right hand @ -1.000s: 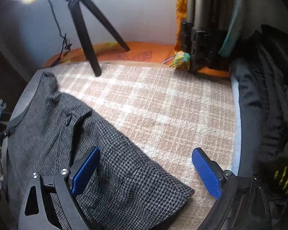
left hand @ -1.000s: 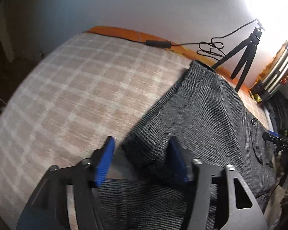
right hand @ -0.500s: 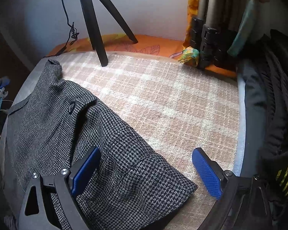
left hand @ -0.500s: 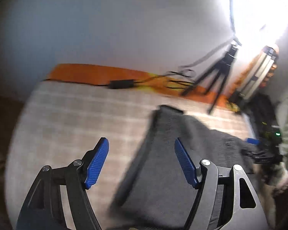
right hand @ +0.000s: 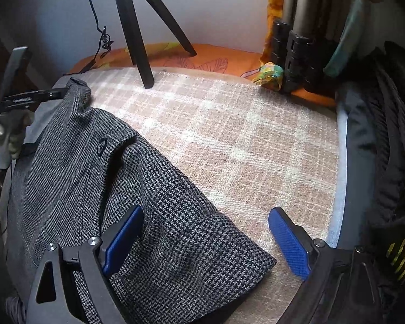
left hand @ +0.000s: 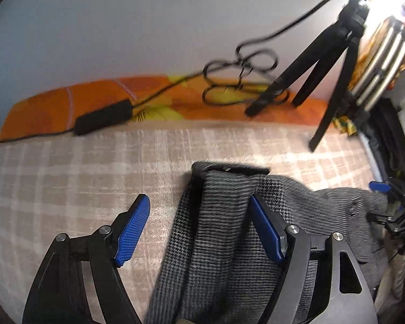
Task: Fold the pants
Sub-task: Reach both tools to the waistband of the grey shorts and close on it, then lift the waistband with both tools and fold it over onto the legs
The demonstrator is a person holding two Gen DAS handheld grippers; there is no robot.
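both claws are released now. my left claw (left hand: 199, 232) hangs above the folded edge of the grey houndstooth pants (left hand: 224, 232), with its blue pads wide and nothing pinched; one pad is over the checked blanket (left hand: 67, 178) and the other is over the cloth. my right claw (right hand: 202, 239) is also spread, one pad over the pants (right hand: 159, 216) and one over the bare blanket (right hand: 229, 140), above the lower corner of the garment.

the pants lie on the blanket, partly folded, with the buttoned pocket (right hand: 102, 145) facing up. a black tripod (right hand: 137, 32) stands just behind them.

i judge that the fold is laid and the next step is a new grip. to do it well, i should lower each claw until one pad slides under the edge, take all layers together, and lift both sides evenly, so the cloth does not twist. the left view is a little blurred, so the exact edge is hard to see there.
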